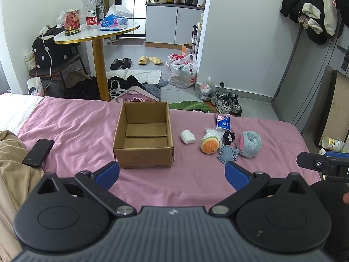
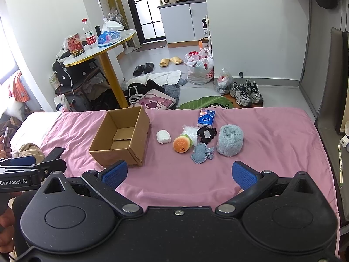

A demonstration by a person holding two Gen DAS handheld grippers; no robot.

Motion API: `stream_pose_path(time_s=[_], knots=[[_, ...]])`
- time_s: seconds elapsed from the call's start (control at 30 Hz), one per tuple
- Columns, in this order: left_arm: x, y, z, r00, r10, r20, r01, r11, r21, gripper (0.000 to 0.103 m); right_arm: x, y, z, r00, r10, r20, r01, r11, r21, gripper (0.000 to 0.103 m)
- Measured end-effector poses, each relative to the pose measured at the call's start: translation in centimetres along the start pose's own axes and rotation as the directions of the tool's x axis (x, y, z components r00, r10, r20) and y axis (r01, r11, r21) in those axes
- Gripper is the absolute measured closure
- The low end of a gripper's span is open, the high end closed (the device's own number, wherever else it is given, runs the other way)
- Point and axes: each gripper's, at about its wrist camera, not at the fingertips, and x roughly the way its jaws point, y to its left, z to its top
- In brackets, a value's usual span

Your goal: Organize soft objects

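Note:
An open, empty cardboard box (image 1: 144, 140) (image 2: 122, 137) stands on the pink bedsheet (image 1: 76, 131) (image 2: 272, 135). To its right lie a white soft lump (image 1: 187, 137) (image 2: 163, 136), a burger plush (image 1: 209, 145) (image 2: 182, 144), a clear packet (image 2: 190, 132), a black crocheted piece (image 1: 229, 137) (image 2: 206, 133), a blue-grey knitted piece (image 1: 227, 154) (image 2: 201, 152), a fluffy blue-grey plush (image 1: 250, 144) (image 2: 229, 140) and a blue tissue pack (image 1: 223, 122) (image 2: 206, 118). My left gripper (image 1: 172, 174) is open just before the box. My right gripper (image 2: 178, 173) is open short of the toys. Both are empty.
A black phone (image 1: 38, 152) lies on the sheet at the left beside a beige blanket (image 1: 13, 174). Beyond the bed's far edge are a round table (image 1: 96, 32), clothes, slippers, bags and sneakers (image 2: 246, 92) on the floor. A chair back (image 2: 333, 76) stands right.

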Motion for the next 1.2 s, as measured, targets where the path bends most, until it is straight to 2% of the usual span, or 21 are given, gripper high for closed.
stream_pose_path(time_s=[0.57,0.93,1.2], knots=[[1.3,-0.3,0.1,1.000,0.004,-0.022,-0.004,1.000,0.002,0.001,0.1,-0.4,0.0,1.000,0.002,-0.011,-0.002,1.000,0.002,0.000],[3.8,-1.1,0.4,0.998,0.013,-0.055,-0.013,1.000,0.006,0.001,2.2,-1.7,0.4,0.999,0.018,-0.045,-0.018,1.000,0.015,0.000],[6.3,-2.5,0.9,0.998,0.008,-0.061,-0.009,1.000,-0.008,0.001,4.3,-4.1,0.7,0.998,0.023,-0.066,-0.019,0.998,0.067,0.000]])
